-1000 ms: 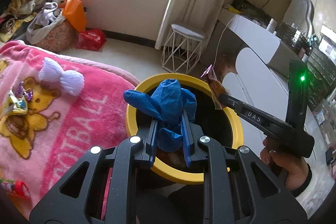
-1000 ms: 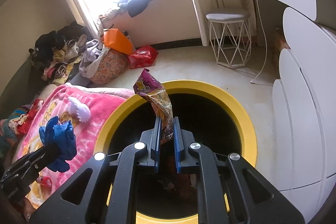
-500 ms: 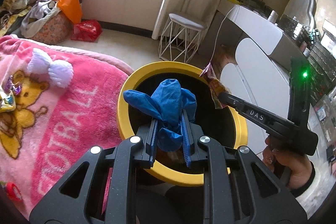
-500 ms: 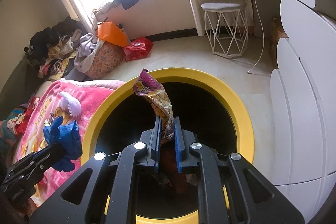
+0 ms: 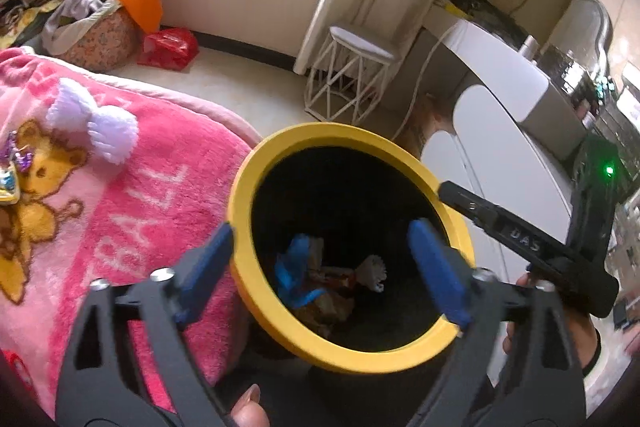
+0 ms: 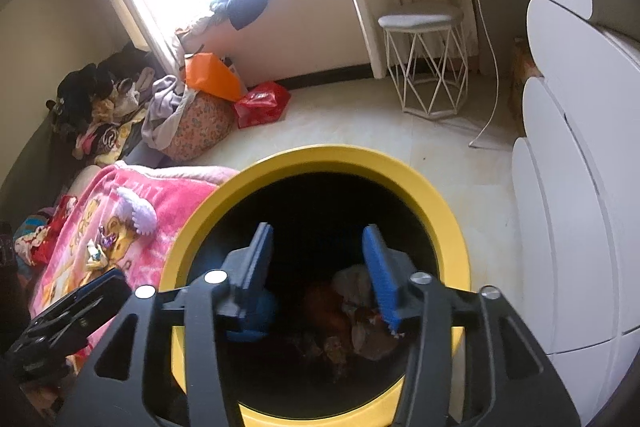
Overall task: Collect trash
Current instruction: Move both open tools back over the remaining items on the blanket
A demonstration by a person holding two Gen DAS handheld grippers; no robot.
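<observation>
A black bin with a yellow rim (image 5: 344, 131) stands beside the bed, and both grippers hang over its mouth. My left gripper (image 5: 320, 241) has its jaws opening wide with nothing between them. The blue glove (image 5: 296, 275) lies at the bottom of the bin among other scraps. My right gripper (image 6: 317, 233) is also opening, and the gap between its blue pads is empty. The blue glove (image 6: 258, 313) shows below its left finger, with crumpled wrappers (image 6: 360, 323) on the bin floor (image 6: 320, 359). In the left wrist view the right gripper (image 5: 444, 191) reaches in over the rim from the right.
A pink blanket (image 5: 120, 227) covers the bed left of the bin, carrying a white fluffy bow (image 5: 96, 127) and small shiny wrappers (image 5: 12, 171). A white wire stool (image 6: 428, 63) and white cabinets (image 6: 568, 187) stand to the right. Bags and clothes are piled by the window.
Both grippers have gone from shut to open. The blue glove left the left jaws and the purple snack wrapper left the right jaws; both now lie in the bin.
</observation>
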